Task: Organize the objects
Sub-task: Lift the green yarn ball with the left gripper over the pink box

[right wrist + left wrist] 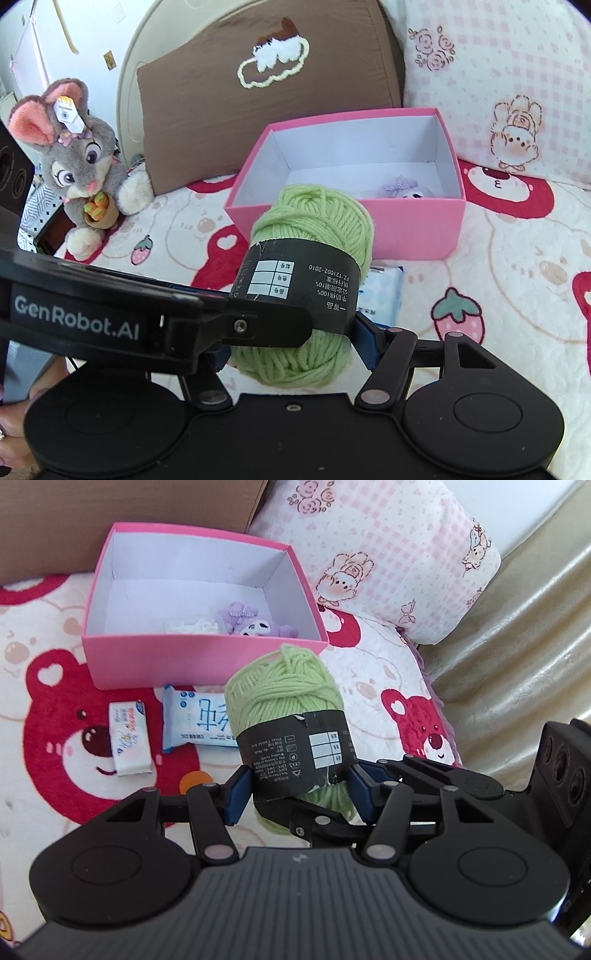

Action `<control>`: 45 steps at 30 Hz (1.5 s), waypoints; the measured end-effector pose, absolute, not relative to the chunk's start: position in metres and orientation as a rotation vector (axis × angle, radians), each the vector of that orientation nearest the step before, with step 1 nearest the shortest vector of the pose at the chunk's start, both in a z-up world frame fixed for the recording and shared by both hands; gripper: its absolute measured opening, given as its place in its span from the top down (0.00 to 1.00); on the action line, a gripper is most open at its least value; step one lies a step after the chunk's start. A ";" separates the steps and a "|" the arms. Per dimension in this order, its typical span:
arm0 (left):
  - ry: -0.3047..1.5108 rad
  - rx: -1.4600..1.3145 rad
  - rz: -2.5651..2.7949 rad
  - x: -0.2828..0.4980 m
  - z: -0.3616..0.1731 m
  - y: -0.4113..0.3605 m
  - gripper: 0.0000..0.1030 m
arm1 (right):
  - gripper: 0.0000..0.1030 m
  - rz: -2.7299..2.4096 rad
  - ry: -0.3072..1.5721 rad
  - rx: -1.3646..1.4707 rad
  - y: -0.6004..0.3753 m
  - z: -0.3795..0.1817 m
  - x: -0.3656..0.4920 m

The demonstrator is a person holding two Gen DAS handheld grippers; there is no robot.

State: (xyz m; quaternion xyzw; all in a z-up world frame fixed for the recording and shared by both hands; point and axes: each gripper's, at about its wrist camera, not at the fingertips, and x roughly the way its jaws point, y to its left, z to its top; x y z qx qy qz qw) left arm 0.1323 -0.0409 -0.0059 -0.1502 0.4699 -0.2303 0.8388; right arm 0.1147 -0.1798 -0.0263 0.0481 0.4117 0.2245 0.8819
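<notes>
A green yarn ball [284, 686] with a black paper band hangs above the bear-print blanket, in front of the open pink box [147, 661]. My left gripper [299, 794] is shut on it, its blue pads pressing both sides of the band. My right gripper [291, 347] also grips the yarn ball [317, 218]; one of its pads is hidden behind the left gripper's finger [236, 325], which crosses in front. A purple plush toy [247, 622] and a white bundle [192, 626] lie inside the box. Two tissue packs [130, 736] [195, 720] lie on the blanket before the box.
A grey bunny plush [81, 162] sits at the left against a brown pillow [258, 110]. A pink checked pillow [498, 92] stands behind and right of the pink box [406, 229]. A beige bed edge [517, 646] runs along the right.
</notes>
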 end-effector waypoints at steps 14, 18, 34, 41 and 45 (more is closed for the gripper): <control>0.896 -0.294 -0.388 0.152 0.051 0.004 0.46 | 0.33 0.549 0.753 0.104 -0.136 0.017 0.148; 0.816 -0.254 -0.367 0.160 0.078 0.014 0.46 | 0.33 0.580 0.680 0.065 -0.122 0.042 0.163; 0.864 -0.392 -0.345 0.281 0.047 0.055 0.45 | 0.35 0.596 0.678 0.157 -0.102 0.020 0.275; 0.927 -0.316 -0.278 0.313 -0.004 0.039 0.45 | 0.36 0.586 0.737 0.209 -0.105 -0.037 0.301; 0.963 -0.304 -0.274 0.326 -0.024 0.038 0.45 | 0.36 0.586 0.765 0.233 -0.108 -0.059 0.310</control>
